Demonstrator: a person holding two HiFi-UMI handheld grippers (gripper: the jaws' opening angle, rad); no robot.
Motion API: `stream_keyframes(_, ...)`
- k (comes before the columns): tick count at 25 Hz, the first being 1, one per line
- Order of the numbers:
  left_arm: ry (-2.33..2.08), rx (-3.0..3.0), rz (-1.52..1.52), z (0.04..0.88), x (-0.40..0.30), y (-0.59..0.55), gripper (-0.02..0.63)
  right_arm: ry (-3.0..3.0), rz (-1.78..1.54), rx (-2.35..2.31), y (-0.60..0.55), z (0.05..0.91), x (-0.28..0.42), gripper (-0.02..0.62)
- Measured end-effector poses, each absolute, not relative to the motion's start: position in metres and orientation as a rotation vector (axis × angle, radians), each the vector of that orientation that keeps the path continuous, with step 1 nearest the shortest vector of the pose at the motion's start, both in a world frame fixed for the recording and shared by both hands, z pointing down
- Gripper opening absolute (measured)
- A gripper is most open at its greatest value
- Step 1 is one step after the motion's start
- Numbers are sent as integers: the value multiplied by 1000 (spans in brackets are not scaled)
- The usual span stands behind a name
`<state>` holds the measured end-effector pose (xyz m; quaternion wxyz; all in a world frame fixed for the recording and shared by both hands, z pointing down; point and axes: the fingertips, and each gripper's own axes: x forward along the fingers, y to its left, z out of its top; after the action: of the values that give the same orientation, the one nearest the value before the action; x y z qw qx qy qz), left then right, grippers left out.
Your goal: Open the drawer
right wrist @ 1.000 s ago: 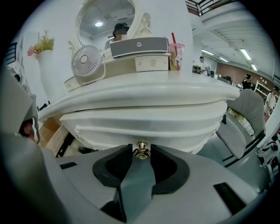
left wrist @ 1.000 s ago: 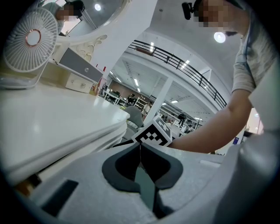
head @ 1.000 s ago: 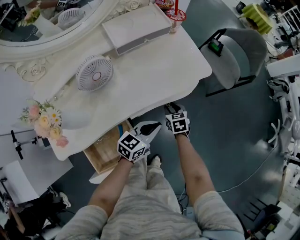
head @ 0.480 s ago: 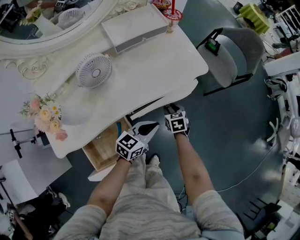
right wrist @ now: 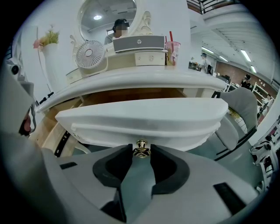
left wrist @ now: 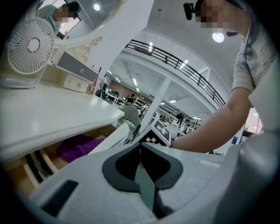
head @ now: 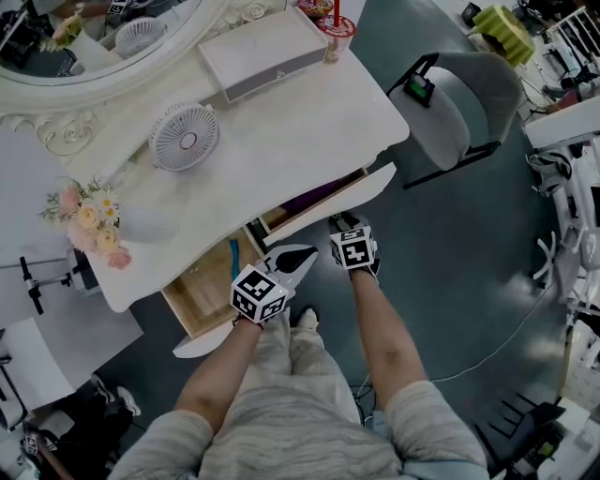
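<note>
The white curved front of the middle drawer stands out from under the white vanity top. The gap behind it shows something purple inside. My right gripper is shut on the drawer's small brass knob, one pad on each side of it. My left gripper hangs just left of it, off the table's front edge, shut with nothing between its pads.
A second drawer of bare wood stands open at the table's left end. On top are a round white fan, a vase of flowers, a white box and a cup with a straw. A grey chair stands to the right.
The middle drawer has slid out from under the tabletop with my right gripper on its knob, and the purple thing inside now shows. My left gripper has drifted along with it, still shut.
</note>
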<state>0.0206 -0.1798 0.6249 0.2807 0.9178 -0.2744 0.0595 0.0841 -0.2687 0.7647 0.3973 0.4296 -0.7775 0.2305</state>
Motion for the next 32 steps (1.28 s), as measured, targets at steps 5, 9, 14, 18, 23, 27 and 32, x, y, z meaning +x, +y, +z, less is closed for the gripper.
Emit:
stream_keyframes(5,-725,2464,166,623,29,-170,14,-1962,589,1089,-257,765,92,124)
stream_keyframes(9,-722,2466,176,623,36,-163,14,-1956,583,1078,-247,768,99,124)
stream_keyframes(14,-714,2471,177,619,43,-155,14,-1948,583,1077,-236,769,107,126)
stream_keyframes(18,-705,2478,186,616,49,-149,14,-1947,589,1081,-229,766,111,126)
stream_keyframes(23,-691,2481,200,614,56,-139,14,-1940,593,1080,-220,765,117,124)
stream_keyframes(27,-677,2485,216,613,62,-133,14,-1954,571,1074,-217,766,120,126)
stream_keyframes(32,-665,2488,223,612,70,-128,14,-1942,587,1079,-208,764,126,124)
